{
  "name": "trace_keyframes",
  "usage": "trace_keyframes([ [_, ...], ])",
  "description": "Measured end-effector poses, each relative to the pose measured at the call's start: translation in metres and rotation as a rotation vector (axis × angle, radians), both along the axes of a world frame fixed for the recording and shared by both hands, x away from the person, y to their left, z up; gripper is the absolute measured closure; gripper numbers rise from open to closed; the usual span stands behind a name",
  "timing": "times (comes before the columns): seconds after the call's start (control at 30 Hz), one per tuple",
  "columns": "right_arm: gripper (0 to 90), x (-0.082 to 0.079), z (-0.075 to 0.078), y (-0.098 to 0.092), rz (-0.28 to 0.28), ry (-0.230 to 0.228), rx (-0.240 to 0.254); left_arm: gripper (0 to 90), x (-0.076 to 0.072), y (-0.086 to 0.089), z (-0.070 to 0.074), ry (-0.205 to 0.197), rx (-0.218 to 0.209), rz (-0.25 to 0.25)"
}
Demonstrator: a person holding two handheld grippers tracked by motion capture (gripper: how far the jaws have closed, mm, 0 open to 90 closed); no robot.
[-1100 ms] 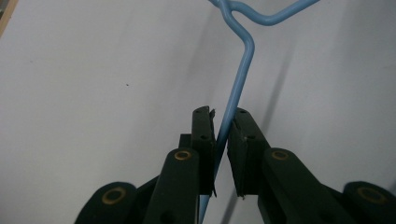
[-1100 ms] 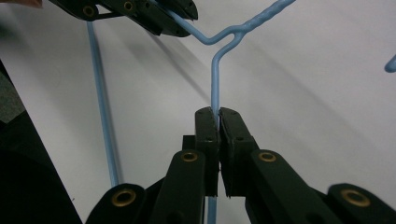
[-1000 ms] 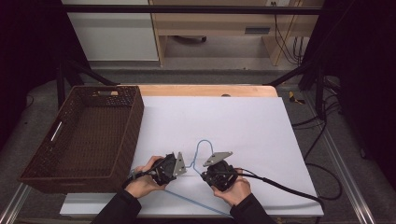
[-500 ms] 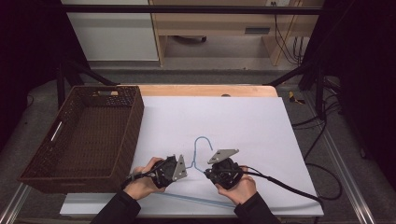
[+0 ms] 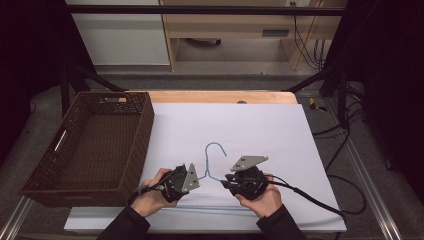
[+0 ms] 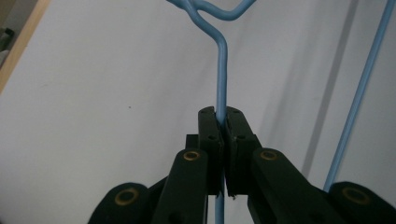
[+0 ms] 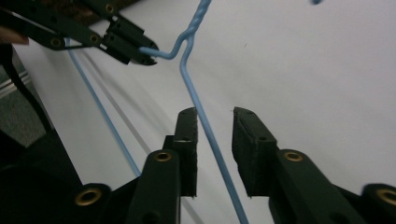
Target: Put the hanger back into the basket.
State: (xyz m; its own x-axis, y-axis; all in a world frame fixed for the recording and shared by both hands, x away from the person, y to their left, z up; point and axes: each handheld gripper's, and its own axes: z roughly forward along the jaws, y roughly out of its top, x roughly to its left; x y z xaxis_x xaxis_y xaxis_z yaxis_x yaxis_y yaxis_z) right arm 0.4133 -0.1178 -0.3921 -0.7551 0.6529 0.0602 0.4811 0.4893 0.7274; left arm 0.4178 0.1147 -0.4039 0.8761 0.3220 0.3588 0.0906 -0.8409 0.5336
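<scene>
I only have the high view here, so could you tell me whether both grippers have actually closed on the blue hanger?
Observer: The left gripper is shut on the hanger, clamping one sloping wire just below the twisted neck.
Operator: Thank you. And the right one?
Observer: The right gripper is open; the other sloping wire runs between its jaws, nearer one jaw.
Operator: Is the hanger lifted?
Observer: I cannot tell; its shadow lies close on the white table cover.

No words, numbers or brand marks can be read anywhere. A small pale tag or handle on the far wall of the wicker basket (image 5: 114, 99) might carry print, but it is too small to tell.
</scene>
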Motion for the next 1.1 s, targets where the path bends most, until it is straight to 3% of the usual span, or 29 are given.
trace_keyframes([
  [0.1, 61.9, -0.001, 0.010, -0.011, -0.039, -0.056, 0.036, 87.0, -0.002, 0.001, 0.005, -0.006, -0.024, 0.021],
  [0.23, 49.4, 0.002, 0.016, -0.025, -0.079, -0.103, 0.061, 87.0, -0.003, 0.002, 0.008, -0.009, -0.044, 0.046],
  [0.47, 27.3, 0.006, 0.026, -0.054, -0.142, -0.194, 0.149, 87.0, 0.000, 0.008, 0.012, 0.004, -0.074, 0.100],
  [0.6, 18.2, 0.009, 0.028, -0.070, -0.162, -0.199, 0.163, 87.0, 0.000, 0.012, 0.017, 0.004, -0.083, 0.133],
  [0.7, 15.3, 0.012, 0.029, -0.081, -0.198, -0.202, 0.159, 87.0, 0.000, 0.015, 0.021, 0.001, -0.094, 0.146],
  [1.1, 11.8, 0.015, 0.034, -0.122, -0.312, -0.235, 0.230, 87.0, 0.000, 0.024, 0.032, 0.005, -0.125, 0.176],
])
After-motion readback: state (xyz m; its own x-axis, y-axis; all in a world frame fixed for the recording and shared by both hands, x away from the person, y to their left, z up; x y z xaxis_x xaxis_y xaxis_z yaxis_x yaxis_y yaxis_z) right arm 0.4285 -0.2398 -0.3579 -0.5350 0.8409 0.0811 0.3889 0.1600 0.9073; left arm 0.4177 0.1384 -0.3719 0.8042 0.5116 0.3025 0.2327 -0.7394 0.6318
